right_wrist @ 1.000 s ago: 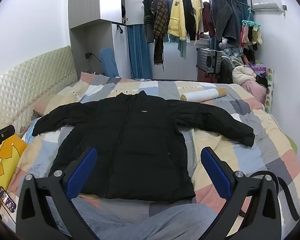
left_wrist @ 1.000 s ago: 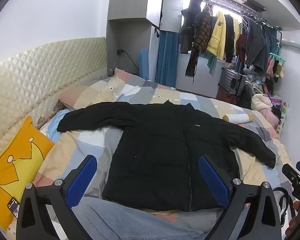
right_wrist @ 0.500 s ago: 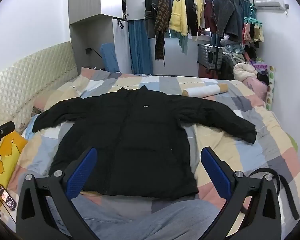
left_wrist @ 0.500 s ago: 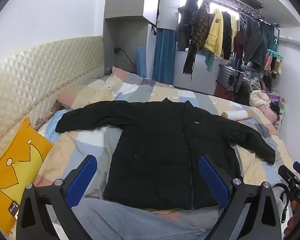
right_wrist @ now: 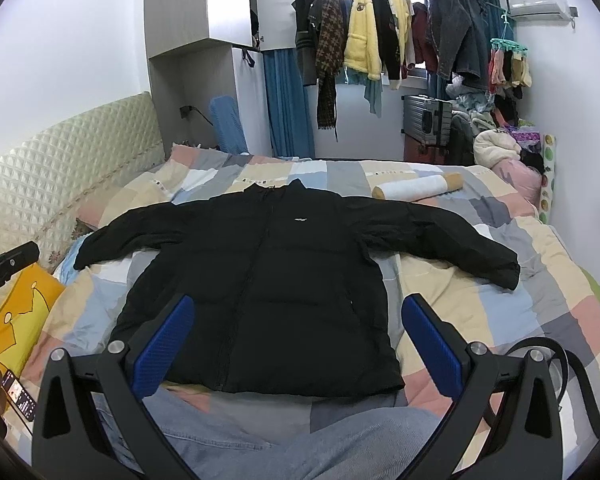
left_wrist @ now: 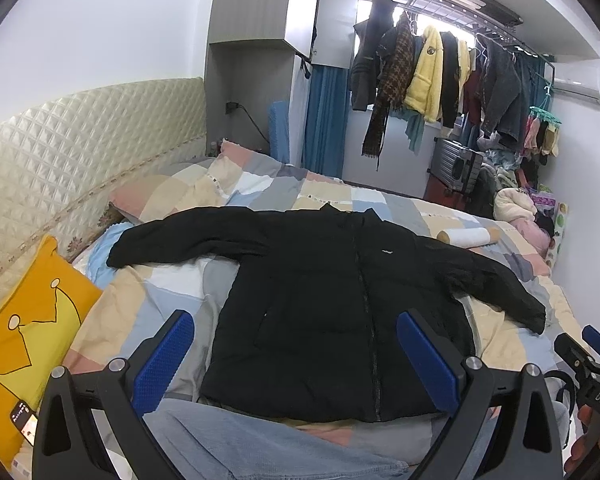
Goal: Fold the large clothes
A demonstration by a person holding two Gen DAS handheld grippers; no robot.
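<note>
Black jacket [left_wrist: 332,312] lies flat on the bed [left_wrist: 500,336], front up, zipped, both sleeves spread out. Left tongs [left_wrist: 296,352] and right tongs [right_wrist: 298,336] both wide apart, holding nothing, above the hem end, clear of the jacket. Yellow pillow [left_wrist: 28,328] at left, paper roll [right_wrist: 416,188] near the right sleeve.

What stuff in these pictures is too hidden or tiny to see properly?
- White logo on the black jacket: too small to read in either view.
- Jacket hem: partly covered by the left gripper fingers in the left wrist view.
- Phone screen: tiny, near the right wrist view's edge.
- Yellow crown pillow: cut off by the left wrist view's edge.
- Black strap: partly behind the right gripper.
</note>
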